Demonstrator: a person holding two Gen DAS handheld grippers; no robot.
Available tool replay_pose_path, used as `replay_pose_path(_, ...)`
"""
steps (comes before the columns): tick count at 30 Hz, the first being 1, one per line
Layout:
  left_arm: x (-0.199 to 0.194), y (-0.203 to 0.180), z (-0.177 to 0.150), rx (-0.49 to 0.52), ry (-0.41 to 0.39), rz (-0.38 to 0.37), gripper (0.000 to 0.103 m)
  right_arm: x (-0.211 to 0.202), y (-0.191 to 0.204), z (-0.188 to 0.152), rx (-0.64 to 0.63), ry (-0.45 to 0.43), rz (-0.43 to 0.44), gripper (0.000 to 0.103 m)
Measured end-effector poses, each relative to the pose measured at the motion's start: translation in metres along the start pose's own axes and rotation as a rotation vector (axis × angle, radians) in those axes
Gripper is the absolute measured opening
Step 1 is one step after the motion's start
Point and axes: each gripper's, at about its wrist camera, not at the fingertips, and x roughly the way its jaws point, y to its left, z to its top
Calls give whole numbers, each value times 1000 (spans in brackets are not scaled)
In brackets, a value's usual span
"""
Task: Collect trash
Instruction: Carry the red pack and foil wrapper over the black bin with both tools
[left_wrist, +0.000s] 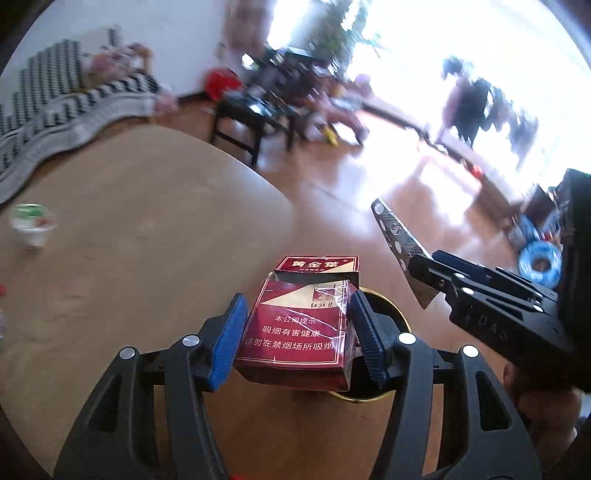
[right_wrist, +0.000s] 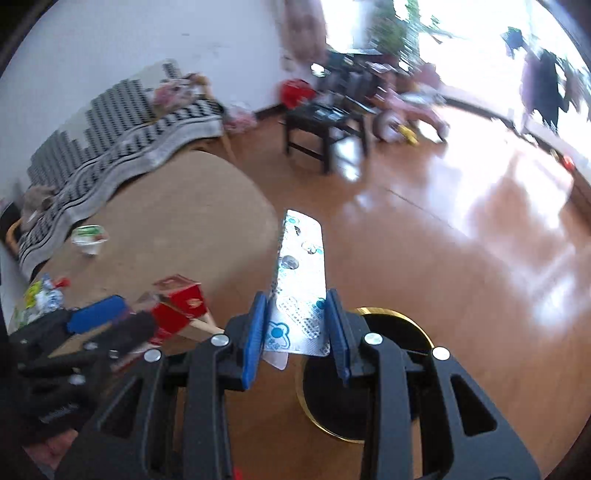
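My left gripper (left_wrist: 295, 326) is shut on a red cigarette pack (left_wrist: 299, 332) whose lid stands open; the same pack (right_wrist: 177, 306) shows at the left in the right wrist view. My right gripper (right_wrist: 297, 321) is shut on a silver pill blister strip (right_wrist: 301, 280), which also sticks up at the right in the left wrist view as the strip (left_wrist: 399, 240). Both grippers hang over a round black bin with a gold rim (right_wrist: 417, 325), on the floor beside the table; the bin (left_wrist: 388, 314) lies partly hidden behind the pack.
A round brown table (left_wrist: 140, 229) carries a white yoghurt cup (left_wrist: 31, 225) and a crumpled wrapper (right_wrist: 40, 299) at its left. A patterned blanket (right_wrist: 122, 155) drapes behind it. A dark stool (right_wrist: 325, 125), toys and shiny wooden floor (right_wrist: 480, 240) lie beyond.
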Motion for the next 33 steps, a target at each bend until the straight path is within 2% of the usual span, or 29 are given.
replay_pose_path(3,48,-25,-5,16,74,-28,57,18,-46,-22,74,46,-23,33)
replay_pose_path(6,94,-32,-12,23,137,-56,57,37,-84,-50,142,100,-45,33)
replay_pose_path(8,118,-33,-20,46,173,-26,57,50,-95,-62,180,132,-48,33)
replay_pose_path(13,153,-33,-30,44,248,-41,57,73,-116,-86,250,192,-47,33)
replay_pose_path(20,168,-43,-41,95,280,-42,57,86,-131,-104,290,226,-48,33)
replay_pose_path(31,170,-55,-42,113,274,-48,57,91,-131,-96,299,214,-58,35)
replay_pose_path(33,168,-55,-40,112,280,-57,66,92,-133,-93,311,214,-55,37)
